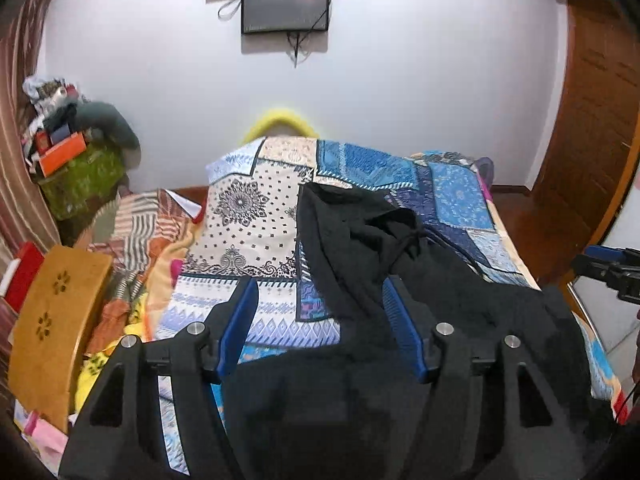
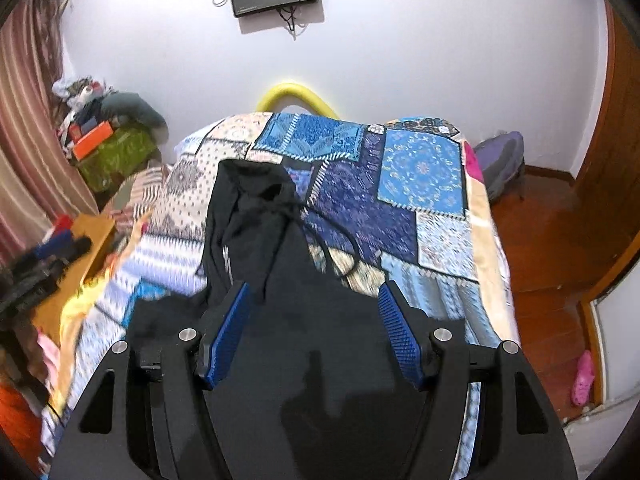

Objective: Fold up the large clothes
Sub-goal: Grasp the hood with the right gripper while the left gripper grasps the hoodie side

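Note:
A black garment (image 1: pixel 360 232) with a drawstring cord (image 2: pixel 340 248) lies rumpled along a bed covered by a blue and cream patchwork bedspread (image 1: pixel 256 208). In the right wrist view the garment (image 2: pixel 256 216) runs from the bed's middle toward me. My left gripper (image 1: pixel 320 284) hovers above the garment's near part, jaws open, with nothing pressed between the blue pads (image 1: pixel 240 320). My right gripper (image 2: pixel 314 287) is also open over the dark cloth and grips nothing. At the right edge of the left wrist view the right gripper (image 1: pixel 608 268) shows. The left gripper (image 2: pixel 40 264) appears blurred at the left.
A wooden stool (image 1: pixel 52 320) and striped bedding (image 1: pixel 136 232) sit left of the bed. A clutter pile on a green box (image 1: pixel 80 176) fills the far left corner. A screen (image 1: pixel 286 4) hangs on the wall. A purple backpack (image 2: pixel 500 160) and pink slipper (image 2: pixel 582 376) lie on the wooden floor.

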Motion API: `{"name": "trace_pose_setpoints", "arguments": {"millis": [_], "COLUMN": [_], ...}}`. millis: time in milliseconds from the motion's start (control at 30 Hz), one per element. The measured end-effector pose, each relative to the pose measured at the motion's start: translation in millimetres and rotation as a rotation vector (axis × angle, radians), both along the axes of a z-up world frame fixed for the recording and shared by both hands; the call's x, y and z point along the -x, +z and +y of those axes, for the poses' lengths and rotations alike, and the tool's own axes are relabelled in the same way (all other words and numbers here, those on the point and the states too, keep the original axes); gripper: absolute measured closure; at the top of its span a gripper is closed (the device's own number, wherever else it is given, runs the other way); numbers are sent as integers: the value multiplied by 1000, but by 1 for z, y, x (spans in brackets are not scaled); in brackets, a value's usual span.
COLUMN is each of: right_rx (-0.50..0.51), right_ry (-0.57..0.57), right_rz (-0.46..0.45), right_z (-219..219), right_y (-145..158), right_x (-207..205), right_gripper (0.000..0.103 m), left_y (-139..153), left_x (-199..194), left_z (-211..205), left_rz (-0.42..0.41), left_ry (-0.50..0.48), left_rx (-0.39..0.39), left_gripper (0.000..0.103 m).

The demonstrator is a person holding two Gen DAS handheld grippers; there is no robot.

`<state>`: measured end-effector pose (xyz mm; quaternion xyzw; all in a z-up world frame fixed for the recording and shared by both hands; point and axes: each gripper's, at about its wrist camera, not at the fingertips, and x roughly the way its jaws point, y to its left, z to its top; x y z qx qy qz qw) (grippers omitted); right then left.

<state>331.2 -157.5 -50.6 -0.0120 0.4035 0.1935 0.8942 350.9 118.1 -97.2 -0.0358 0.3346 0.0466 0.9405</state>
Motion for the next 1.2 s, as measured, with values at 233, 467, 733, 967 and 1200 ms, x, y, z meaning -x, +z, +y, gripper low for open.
{"name": "trace_pose_setpoints", "arguments": {"millis": [233,467,733,967,1200], "right_rx": [-52,-17,-39,-114,-126], "right_ry": [21,13,-46,-72,-59], "right_rz": [58,158,300,288,213], "right_z": [30,70,94,84,75], "right_y": [-18,-62,-114,-128,-94], "right_x": [-60,-126,-179,-177,-158], "right_gripper": [41,41,41,78,91], "left_y": [-50,-86,-131,-167,-130], "left_x": [-74,-129,-177,-195,-167], "left_z": [12,15,13,5,-3], "left_rz": [113,163,244,342,292], "left_ry": [1,11,28,5,-22], "left_rx": [85,117,188,211,141], "left_gripper": [39,39,40,82,93]}}
